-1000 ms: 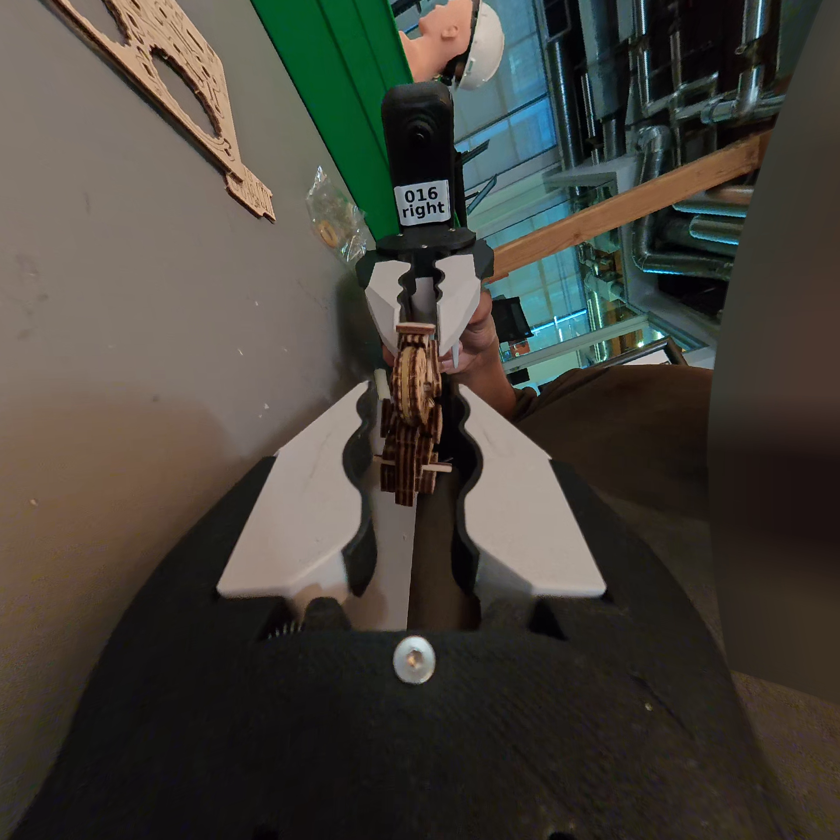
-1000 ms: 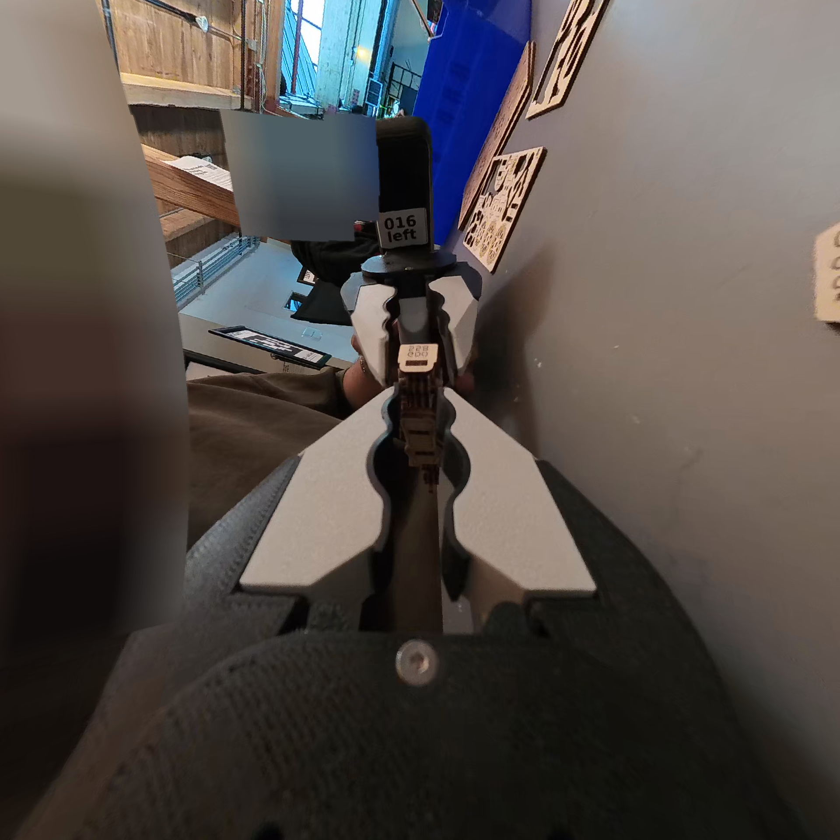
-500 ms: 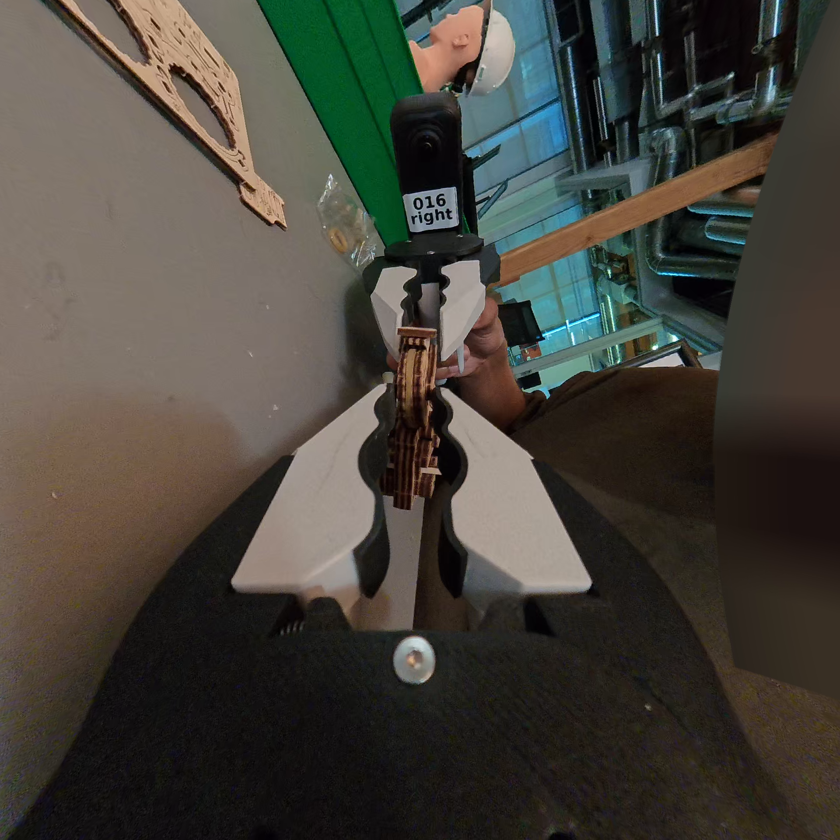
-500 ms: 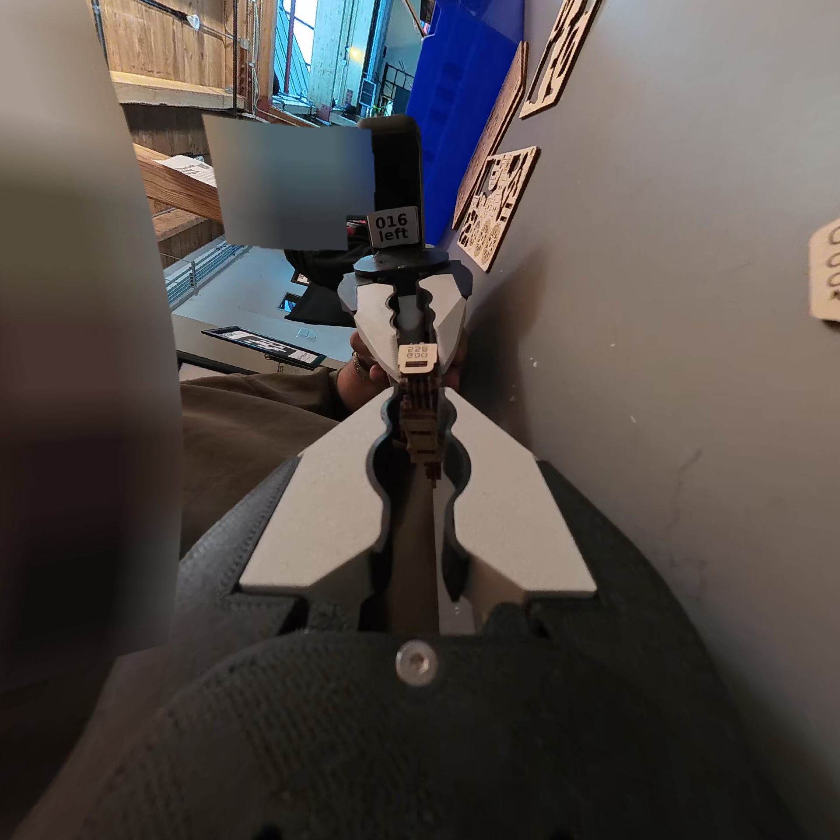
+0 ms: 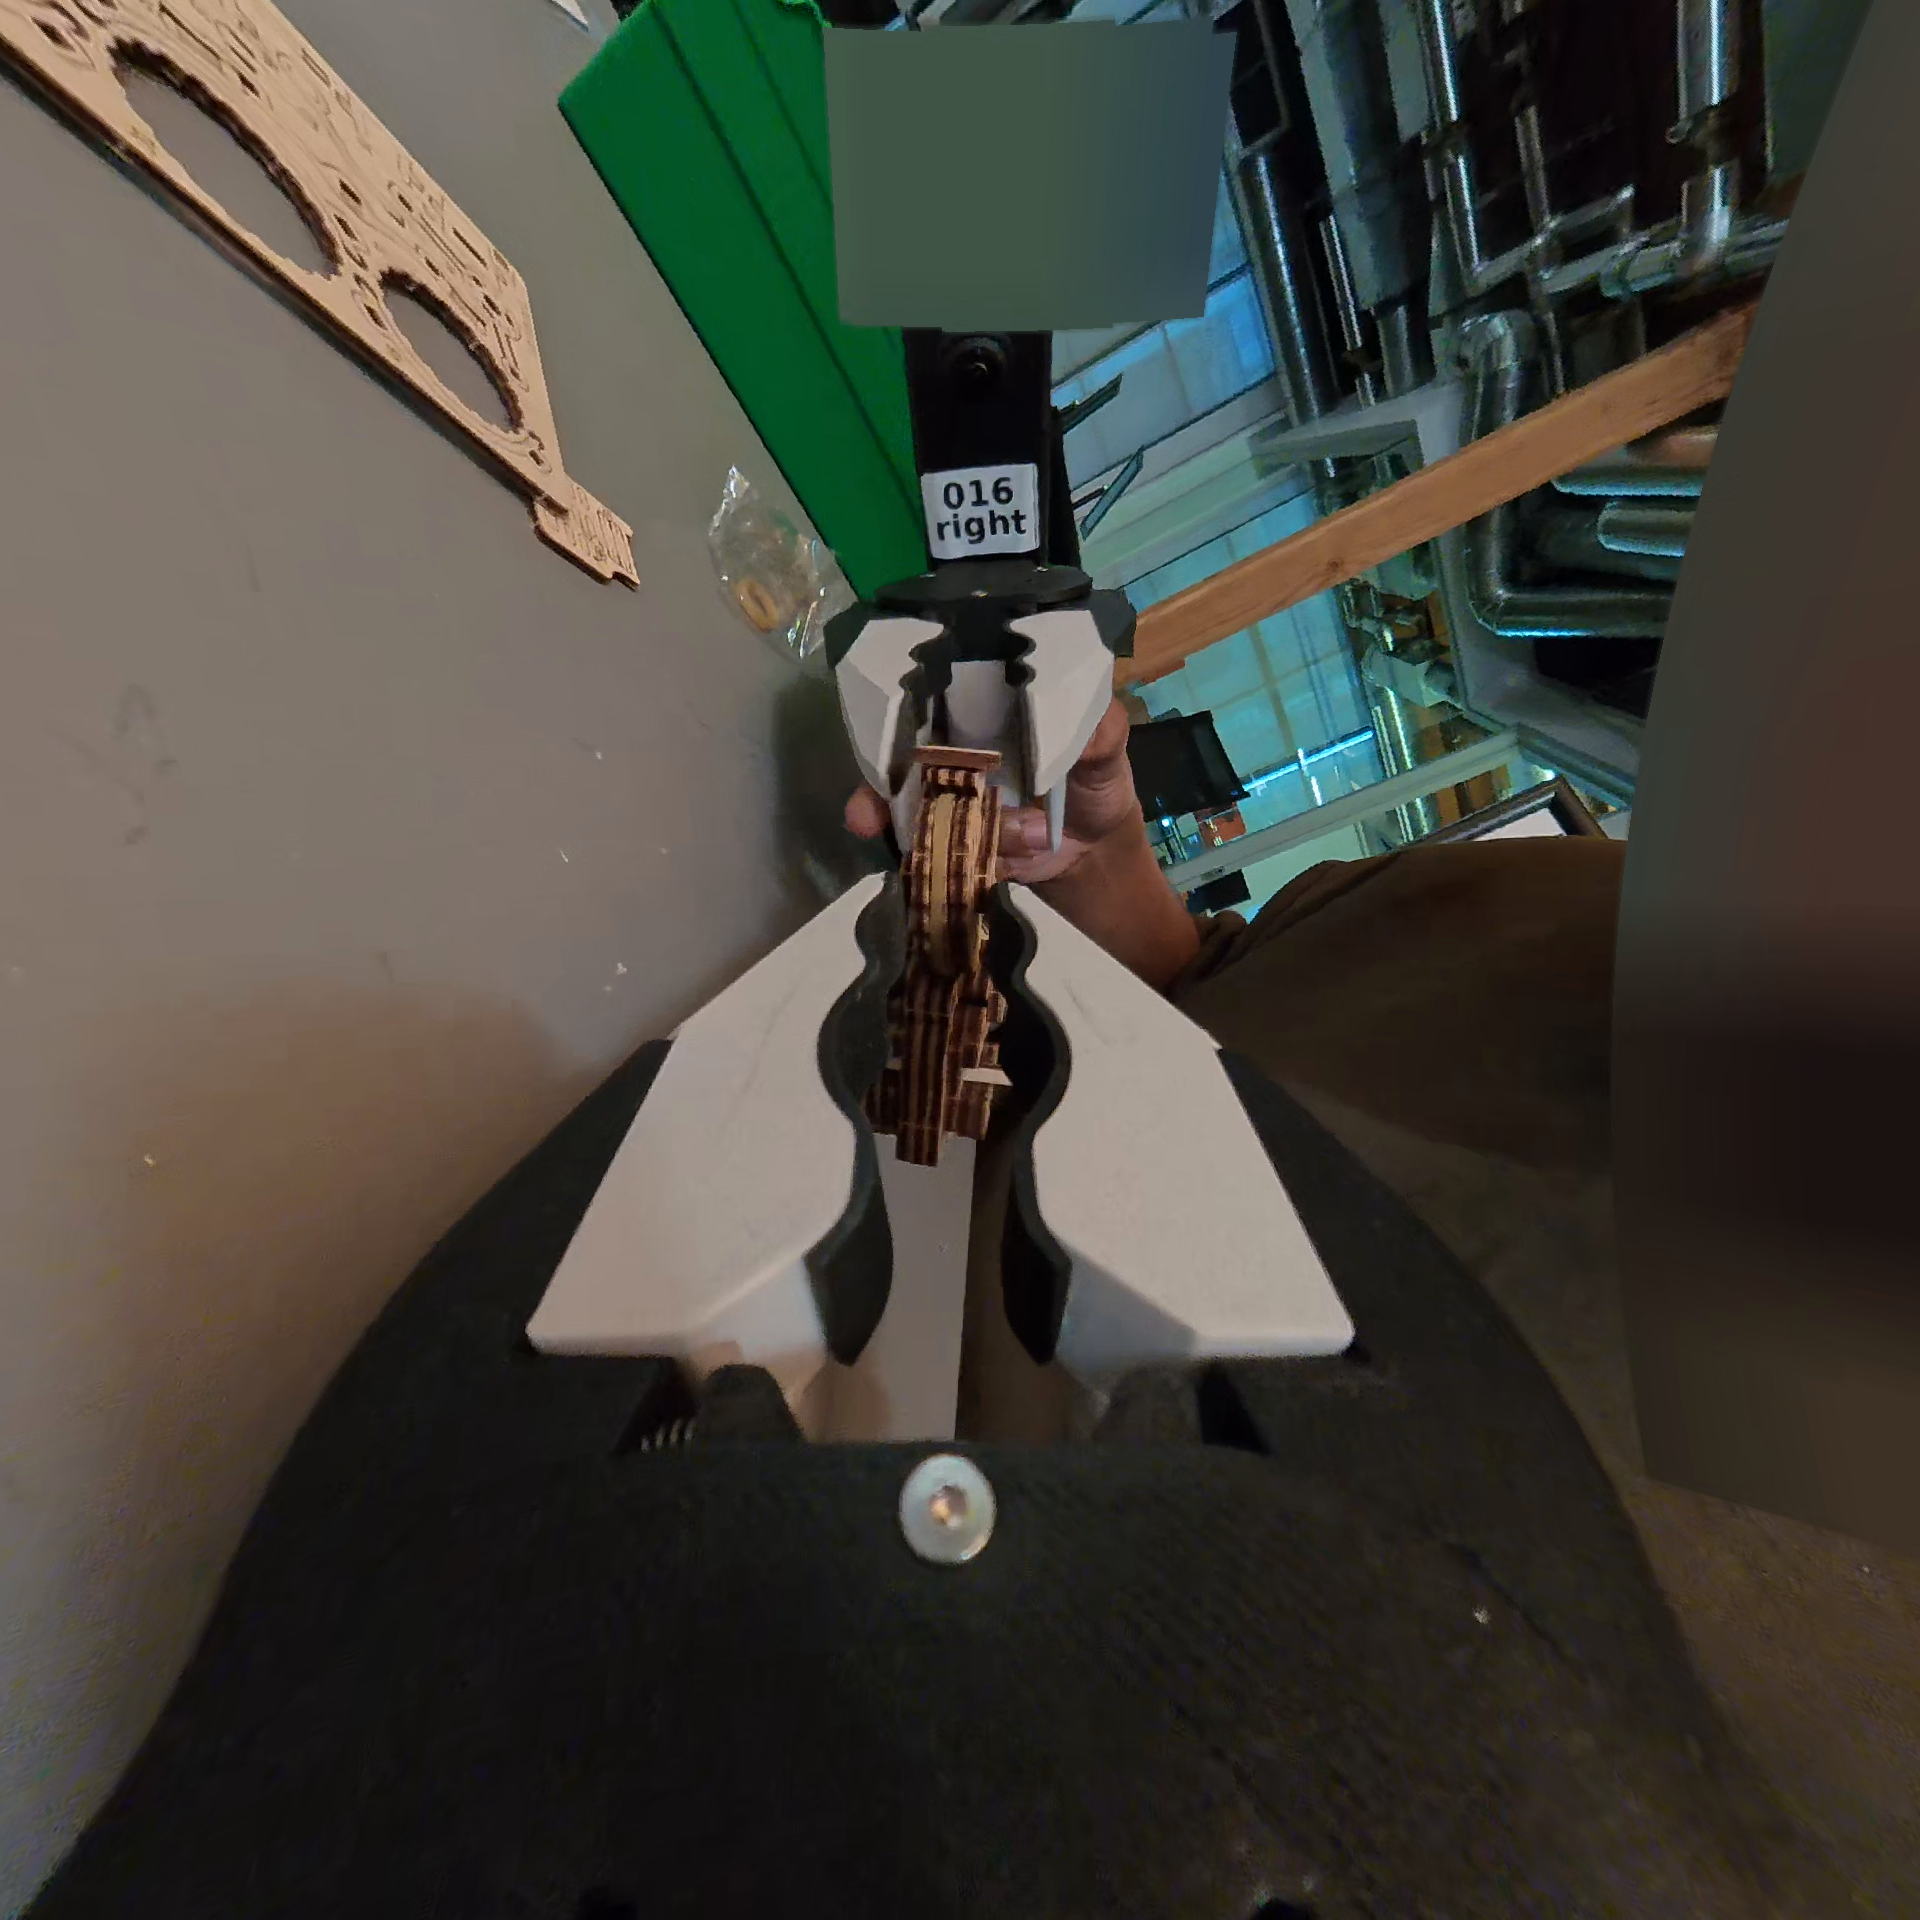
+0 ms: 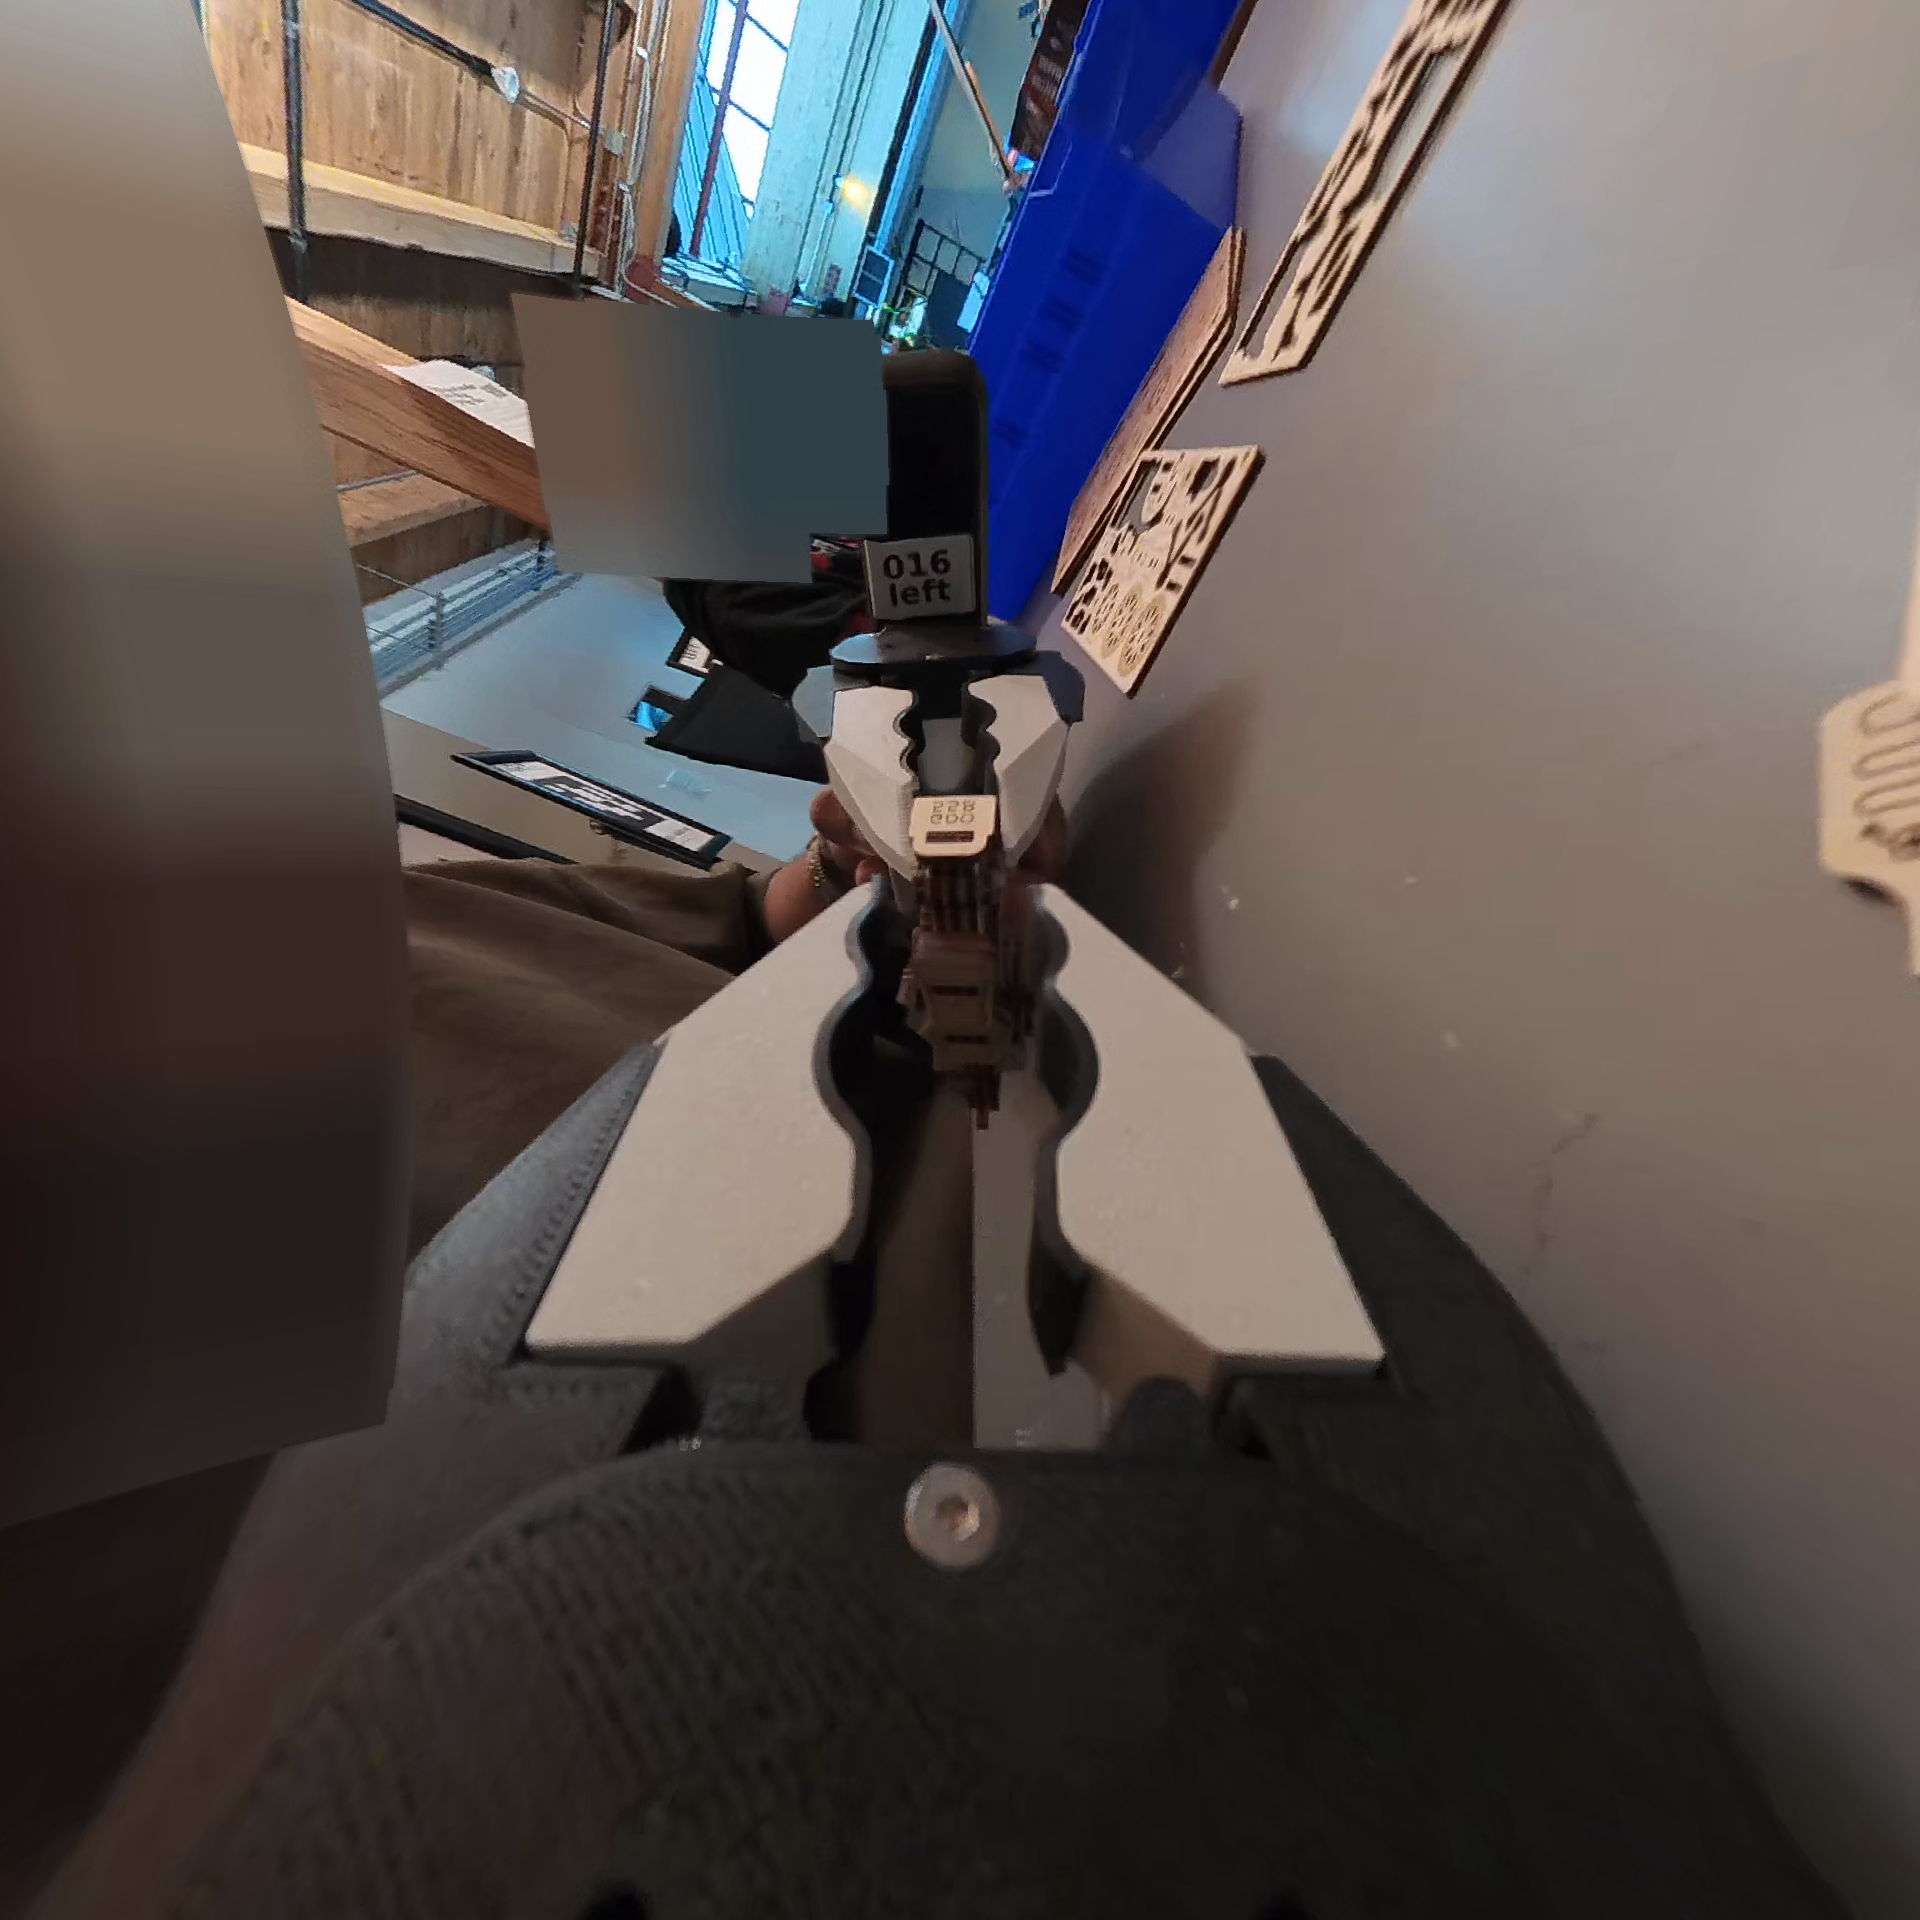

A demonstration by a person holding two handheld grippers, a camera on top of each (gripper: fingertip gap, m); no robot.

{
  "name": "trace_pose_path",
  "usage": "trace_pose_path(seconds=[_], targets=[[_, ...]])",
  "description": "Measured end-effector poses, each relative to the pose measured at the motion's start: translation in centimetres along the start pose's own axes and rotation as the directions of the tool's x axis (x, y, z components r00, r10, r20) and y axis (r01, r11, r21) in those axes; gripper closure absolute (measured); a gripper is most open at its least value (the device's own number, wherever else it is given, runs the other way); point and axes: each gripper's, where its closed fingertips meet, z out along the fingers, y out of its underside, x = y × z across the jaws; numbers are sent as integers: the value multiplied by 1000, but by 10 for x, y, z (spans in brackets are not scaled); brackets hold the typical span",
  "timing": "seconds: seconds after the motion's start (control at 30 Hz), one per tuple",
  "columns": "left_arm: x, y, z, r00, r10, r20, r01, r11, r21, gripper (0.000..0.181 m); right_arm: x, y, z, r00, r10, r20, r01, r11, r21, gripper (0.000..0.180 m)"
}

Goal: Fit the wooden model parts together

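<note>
- Layered brown plywood model assembly [image 5: 940, 997], several laser-cut pieces already stacked edge to edge, is held in the air between the two grippers, beside the grey tabletop [image 5: 312, 831].
- Small pale wooden tab piece [image 6: 953, 855] sits at the assembly's far end as the right wrist view shows it; whether it is fully seated cannot be told.
- Left gripper [image 5: 940, 1049]: white jaws closed onto the assembly's near end.
- Right gripper [image 6: 961, 997]: jaws likewise clamped on the assembly.
- Judged progress: partway; a core is joined.
- Remaining: flat tan plywood sheets [image 6: 1164, 561] with uncut parts lie on the tabletop, and a clear bag of small pieces [image 5: 764, 582] by the green bin [image 5: 748, 312].
</note>
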Motion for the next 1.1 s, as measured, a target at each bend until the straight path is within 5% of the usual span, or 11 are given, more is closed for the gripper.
trace_pose_path(seconds=[0.3, 0.5, 0.77, 1.1], targets=[[-4, -19, -12, 999, 27, 26, -30, 993, 110, 172, 3, 3, 0, 953, -272, -137, 263, 962, -81, 135], [2, -16, -8, 998, 68, 15, -69, 993, 97, 172, 5, 6, 9, 905, -372, -207, 353, 928, -121, 139], [12, -11, -3, 995, 99, -32, -96, 992, 77, 172, -9, 2, 8, 920, -373, -123, 368, 928, -65, 151], [30, -3, 1, 930, 367, -10, -366, 930, 30, 172, -26, 1, 7, 868, -488, -87, 484, 873, -62, 165]])
